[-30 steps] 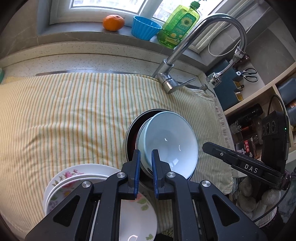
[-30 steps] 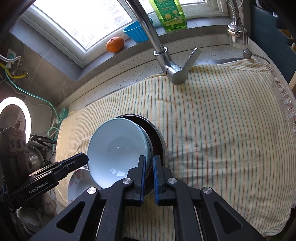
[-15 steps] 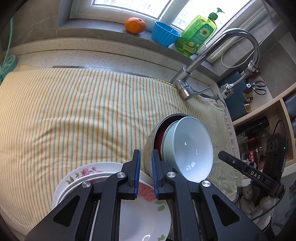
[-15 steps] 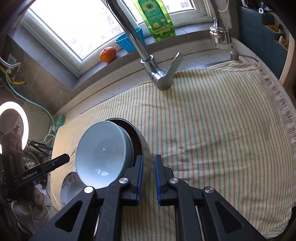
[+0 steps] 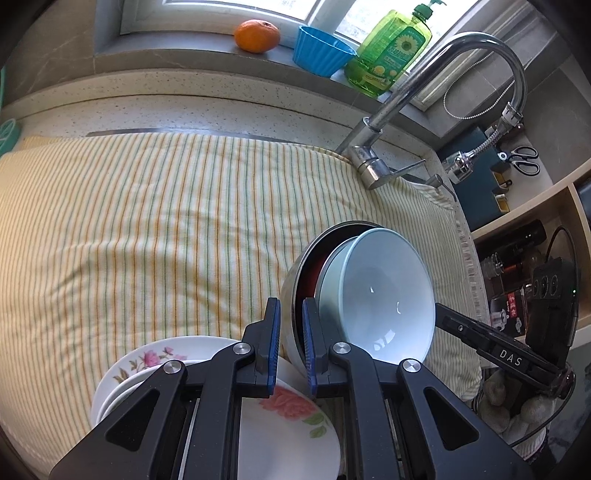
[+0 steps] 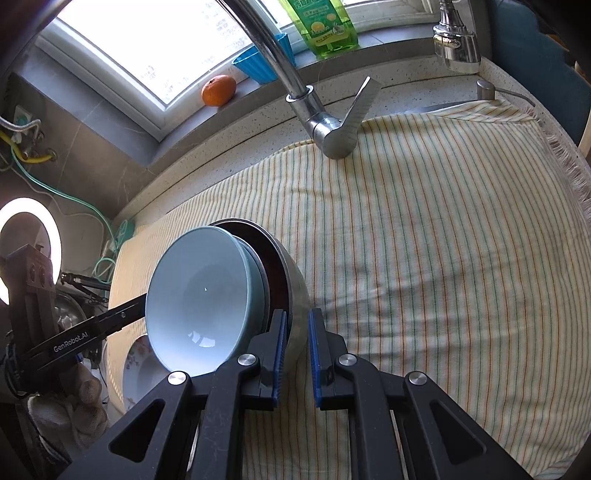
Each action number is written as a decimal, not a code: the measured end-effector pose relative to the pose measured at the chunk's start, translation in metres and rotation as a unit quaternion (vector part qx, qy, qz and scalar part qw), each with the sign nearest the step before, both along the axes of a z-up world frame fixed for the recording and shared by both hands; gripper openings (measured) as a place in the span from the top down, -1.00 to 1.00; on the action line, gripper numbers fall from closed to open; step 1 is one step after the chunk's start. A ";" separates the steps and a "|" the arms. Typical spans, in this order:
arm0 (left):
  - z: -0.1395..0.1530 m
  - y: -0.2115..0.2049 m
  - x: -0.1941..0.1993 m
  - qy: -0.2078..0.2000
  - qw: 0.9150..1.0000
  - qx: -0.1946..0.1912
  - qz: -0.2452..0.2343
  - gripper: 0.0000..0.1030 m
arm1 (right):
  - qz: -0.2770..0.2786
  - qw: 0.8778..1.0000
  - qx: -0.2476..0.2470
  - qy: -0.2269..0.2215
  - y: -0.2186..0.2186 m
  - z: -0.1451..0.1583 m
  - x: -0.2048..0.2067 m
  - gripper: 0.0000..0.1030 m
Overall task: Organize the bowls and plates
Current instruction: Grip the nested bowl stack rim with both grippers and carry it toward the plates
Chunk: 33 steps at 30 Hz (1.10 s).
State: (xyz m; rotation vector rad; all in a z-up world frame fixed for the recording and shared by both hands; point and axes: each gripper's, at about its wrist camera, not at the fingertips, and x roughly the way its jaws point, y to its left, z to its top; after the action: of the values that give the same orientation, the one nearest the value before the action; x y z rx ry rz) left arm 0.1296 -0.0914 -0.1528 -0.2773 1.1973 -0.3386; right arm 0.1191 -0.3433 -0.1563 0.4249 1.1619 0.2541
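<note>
A pale blue bowl sits nested inside a larger steel bowl with a dark red inside. Both are tipped on edge, openings facing sideways, above a striped cloth. Just beside them, lower down, lies a stack of white floral plates, painted with pink roses and green leaves.

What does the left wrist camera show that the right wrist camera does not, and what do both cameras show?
Only the left wrist view shows scissors and the whole floral plate stack. Only the right wrist view shows the ring light and wall cables. Both show the stacked bowls gripped at the rim, the striped cloth, faucet, orange, blue cup and soap bottle.
</note>
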 end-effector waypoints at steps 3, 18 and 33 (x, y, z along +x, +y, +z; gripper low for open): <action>-0.003 -0.003 0.001 0.001 1.000 0.007 -0.004 0.80 | 0.005 1.000 -0.001 0.004 0.002 -0.002 0.002 0.78; -0.013 -0.011 0.004 0.013 1.000 0.018 -0.008 0.86 | 0.025 0.999 0.001 0.019 0.009 -0.011 0.007 0.78; -0.006 -0.018 0.001 -0.003 0.999 0.034 0.003 0.86 | 0.038 0.999 -0.020 0.021 0.010 -0.005 0.012 0.79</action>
State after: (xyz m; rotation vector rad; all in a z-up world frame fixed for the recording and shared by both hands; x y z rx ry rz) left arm 0.1302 -0.1098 -0.1587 -0.2215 1.1989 -0.2930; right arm 0.1315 -0.3330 -0.1613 0.3521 1.2243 0.2884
